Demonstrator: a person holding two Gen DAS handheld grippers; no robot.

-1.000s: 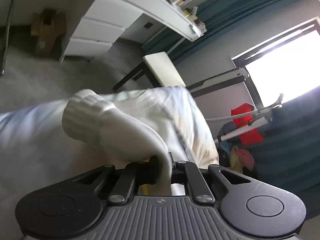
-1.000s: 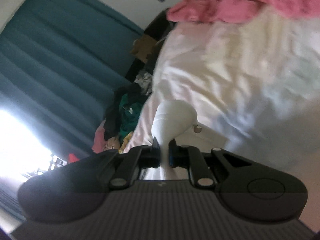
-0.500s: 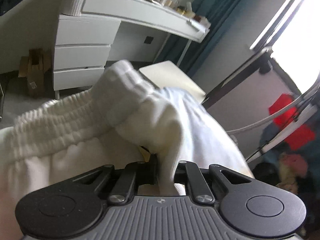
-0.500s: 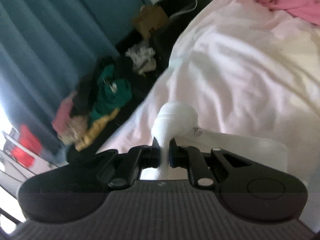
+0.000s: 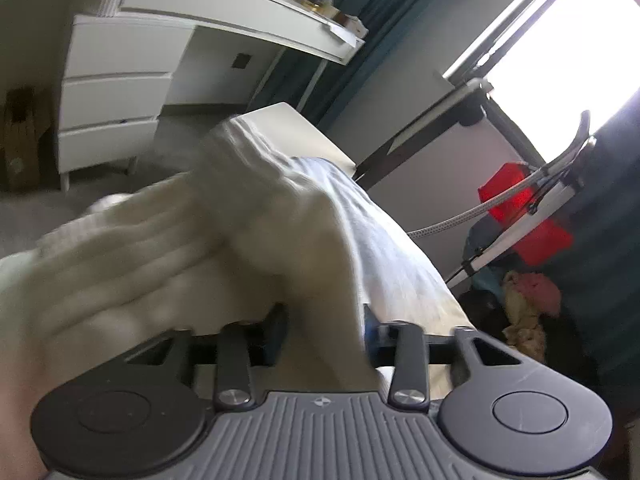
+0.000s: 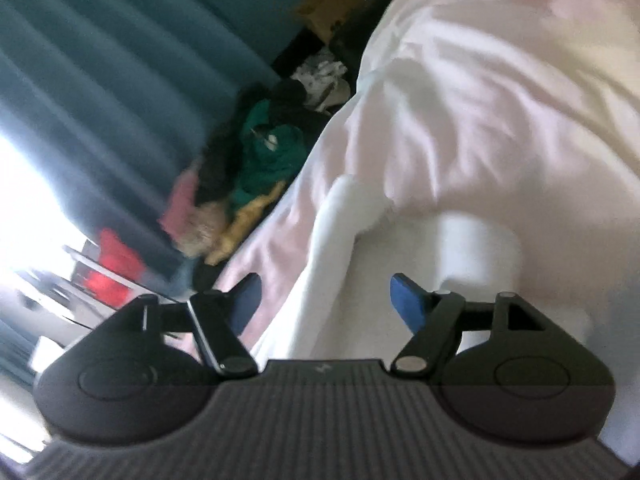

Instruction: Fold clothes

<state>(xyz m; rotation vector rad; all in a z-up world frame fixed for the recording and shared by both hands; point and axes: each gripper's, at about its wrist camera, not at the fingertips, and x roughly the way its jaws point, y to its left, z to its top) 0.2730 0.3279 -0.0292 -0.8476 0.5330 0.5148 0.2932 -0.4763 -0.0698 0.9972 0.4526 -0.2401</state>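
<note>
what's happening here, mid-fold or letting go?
Someone is folding a white garment over a bed with two handheld grippers. The right gripper has its fingers spread wide, with the white cloth lying loose between them. The left gripper is also parted, with fabric draped through the gap, apparently unpinched.

Home bedroom: bed (image 6: 500,92), white dresser (image 5: 112,92), teal curtains (image 6: 100,60).

Ribbed grey gripper (image 6: 326,300) bodies, black linkages, silver screws, seemingly blue-padded jaws.

No readable txt, labels, brands or nos. on anything.
</note>
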